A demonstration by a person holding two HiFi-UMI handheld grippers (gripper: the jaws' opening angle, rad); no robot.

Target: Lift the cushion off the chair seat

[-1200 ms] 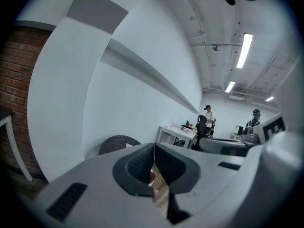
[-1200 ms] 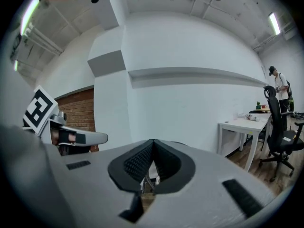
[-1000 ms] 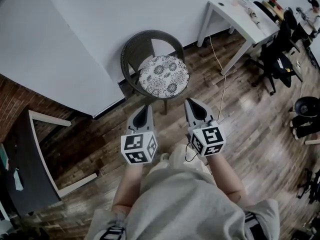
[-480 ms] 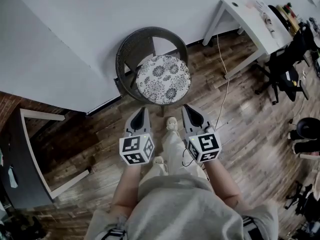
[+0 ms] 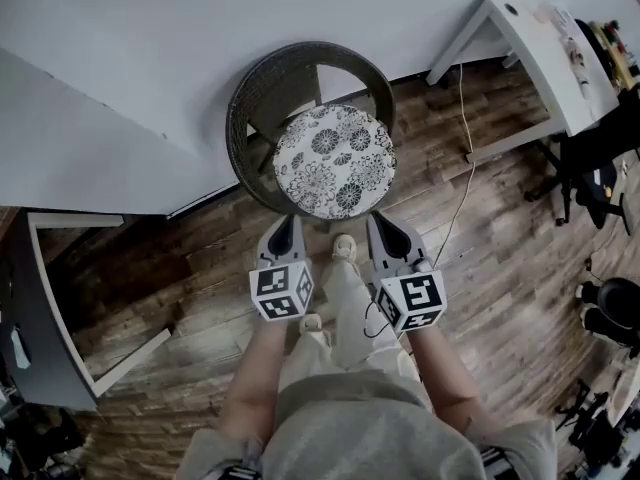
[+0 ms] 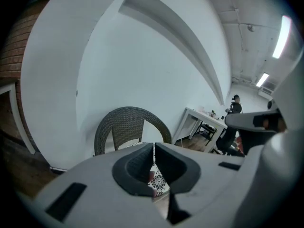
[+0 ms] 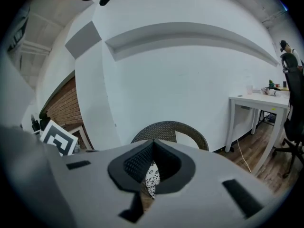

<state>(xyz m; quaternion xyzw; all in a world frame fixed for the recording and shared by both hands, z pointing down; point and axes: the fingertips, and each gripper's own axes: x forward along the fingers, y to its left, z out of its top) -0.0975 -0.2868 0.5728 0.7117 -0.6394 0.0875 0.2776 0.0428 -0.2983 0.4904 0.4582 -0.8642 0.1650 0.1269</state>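
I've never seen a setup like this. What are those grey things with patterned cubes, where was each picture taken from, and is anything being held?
There is no robot here. A person holds a two-jaw gripper in each hand, the left gripper and the right gripper, and the patterned cubes are part of them. The top-down picture comes from a camera on the person's head. The other two come from cameras riding on each gripper, looking along its jaws. Ahead stands a wicker chair with a round flowered cushion on its seat. Both grippers are shut and hold nothing. They point at the cushion without touching it. A white table stands to the right.
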